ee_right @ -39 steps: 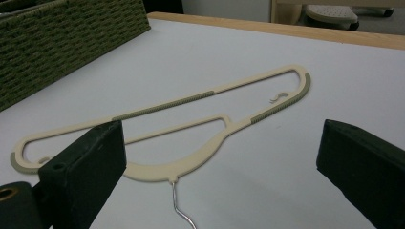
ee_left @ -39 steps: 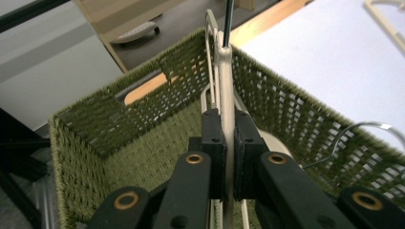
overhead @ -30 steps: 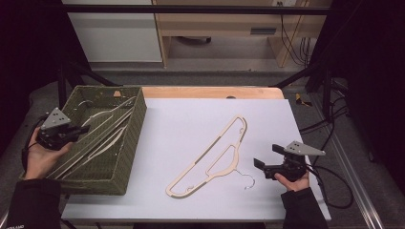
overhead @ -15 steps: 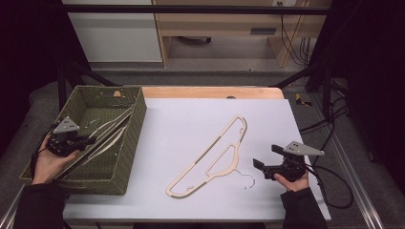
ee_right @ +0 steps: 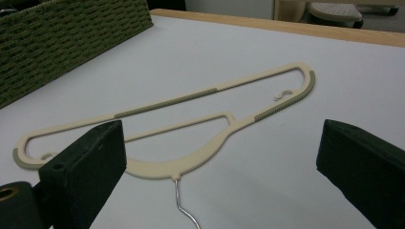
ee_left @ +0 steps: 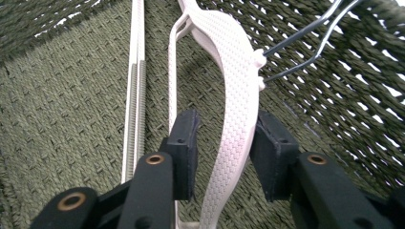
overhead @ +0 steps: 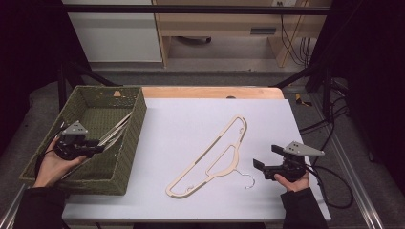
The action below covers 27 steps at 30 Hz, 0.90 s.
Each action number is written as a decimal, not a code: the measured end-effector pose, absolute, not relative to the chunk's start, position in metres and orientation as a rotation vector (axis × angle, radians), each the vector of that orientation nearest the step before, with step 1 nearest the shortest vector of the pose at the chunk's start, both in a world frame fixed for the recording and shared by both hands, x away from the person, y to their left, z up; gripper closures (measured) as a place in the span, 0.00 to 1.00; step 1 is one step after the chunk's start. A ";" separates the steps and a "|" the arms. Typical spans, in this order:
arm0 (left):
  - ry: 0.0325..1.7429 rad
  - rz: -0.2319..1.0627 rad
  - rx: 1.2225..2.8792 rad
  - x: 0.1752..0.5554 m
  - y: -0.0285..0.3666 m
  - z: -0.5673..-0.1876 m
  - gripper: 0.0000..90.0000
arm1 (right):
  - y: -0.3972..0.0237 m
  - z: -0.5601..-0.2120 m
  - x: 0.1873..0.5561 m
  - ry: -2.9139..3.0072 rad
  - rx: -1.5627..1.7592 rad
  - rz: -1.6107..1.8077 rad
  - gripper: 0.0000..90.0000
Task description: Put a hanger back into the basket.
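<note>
A white textured hanger [ee_left: 234, 95] lies in the green woven basket [overhead: 136, 138], its wire hook [ee_left: 305, 43] against the basket wall. My left gripper [overhead: 98, 149] reaches low into the basket. Its jaws have just been opening and stand open around the hanger [ee_left: 222, 143], with a gap at the left pad. A second hanger's ridged bar [ee_left: 136, 95] lies beside it. A cream hanger [overhead: 215, 152] lies flat on the white table. My right gripper [overhead: 260, 167] rests open near its metal hook, and in the right gripper view the hanger [ee_right: 191, 162] lies just ahead of the wide jaws [ee_right: 222, 143].
The basket stands at the table's left edge with several hangers [overhead: 117, 130] leaning in it. A wooden strip [overhead: 210, 92] runs along the table's far edge. Cables [overhead: 329, 186] trail off the right side by the right hand.
The left hand has sunk a little inside the basket, and its jaws have come apart from the white hanger. The right hand and the cream hanger have not moved.
</note>
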<state>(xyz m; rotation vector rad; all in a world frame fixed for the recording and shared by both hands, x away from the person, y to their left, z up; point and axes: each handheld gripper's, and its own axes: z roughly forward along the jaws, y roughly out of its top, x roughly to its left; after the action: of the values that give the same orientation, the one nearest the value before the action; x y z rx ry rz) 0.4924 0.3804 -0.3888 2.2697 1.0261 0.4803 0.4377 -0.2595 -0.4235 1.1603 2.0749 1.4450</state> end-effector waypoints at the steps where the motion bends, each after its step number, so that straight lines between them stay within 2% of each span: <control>1: 1.017 0.488 2.263 0.492 0.380 -0.388 0.68 | -0.259 -0.424 0.438 2.075 1.160 1.445 0.04; 11: 0.968 0.544 2.109 0.475 0.377 -0.361 0.58 | -0.259 -0.422 0.436 2.065 1.139 1.447 0.05; 16: 0.914 0.588 1.994 0.463 0.363 -0.348 0.45 | -0.258 -0.421 0.436 2.058 1.136 1.460 0.04; 21: 0.882 0.558 1.882 0.454 0.343 -0.337 0.35 | -0.259 -0.421 0.436 2.054 1.145 1.472 0.02; 27: 0.822 0.587 1.816 0.444 0.307 -0.332 0.22 | -0.259 -0.419 0.434 2.036 1.149 1.491 0.01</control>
<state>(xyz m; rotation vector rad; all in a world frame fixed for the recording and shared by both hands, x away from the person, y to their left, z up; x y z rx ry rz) 0.4436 0.3067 -0.3322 1.8156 0.8217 0.5871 0.4345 -0.2591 -0.4194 1.1489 2.0364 1.4906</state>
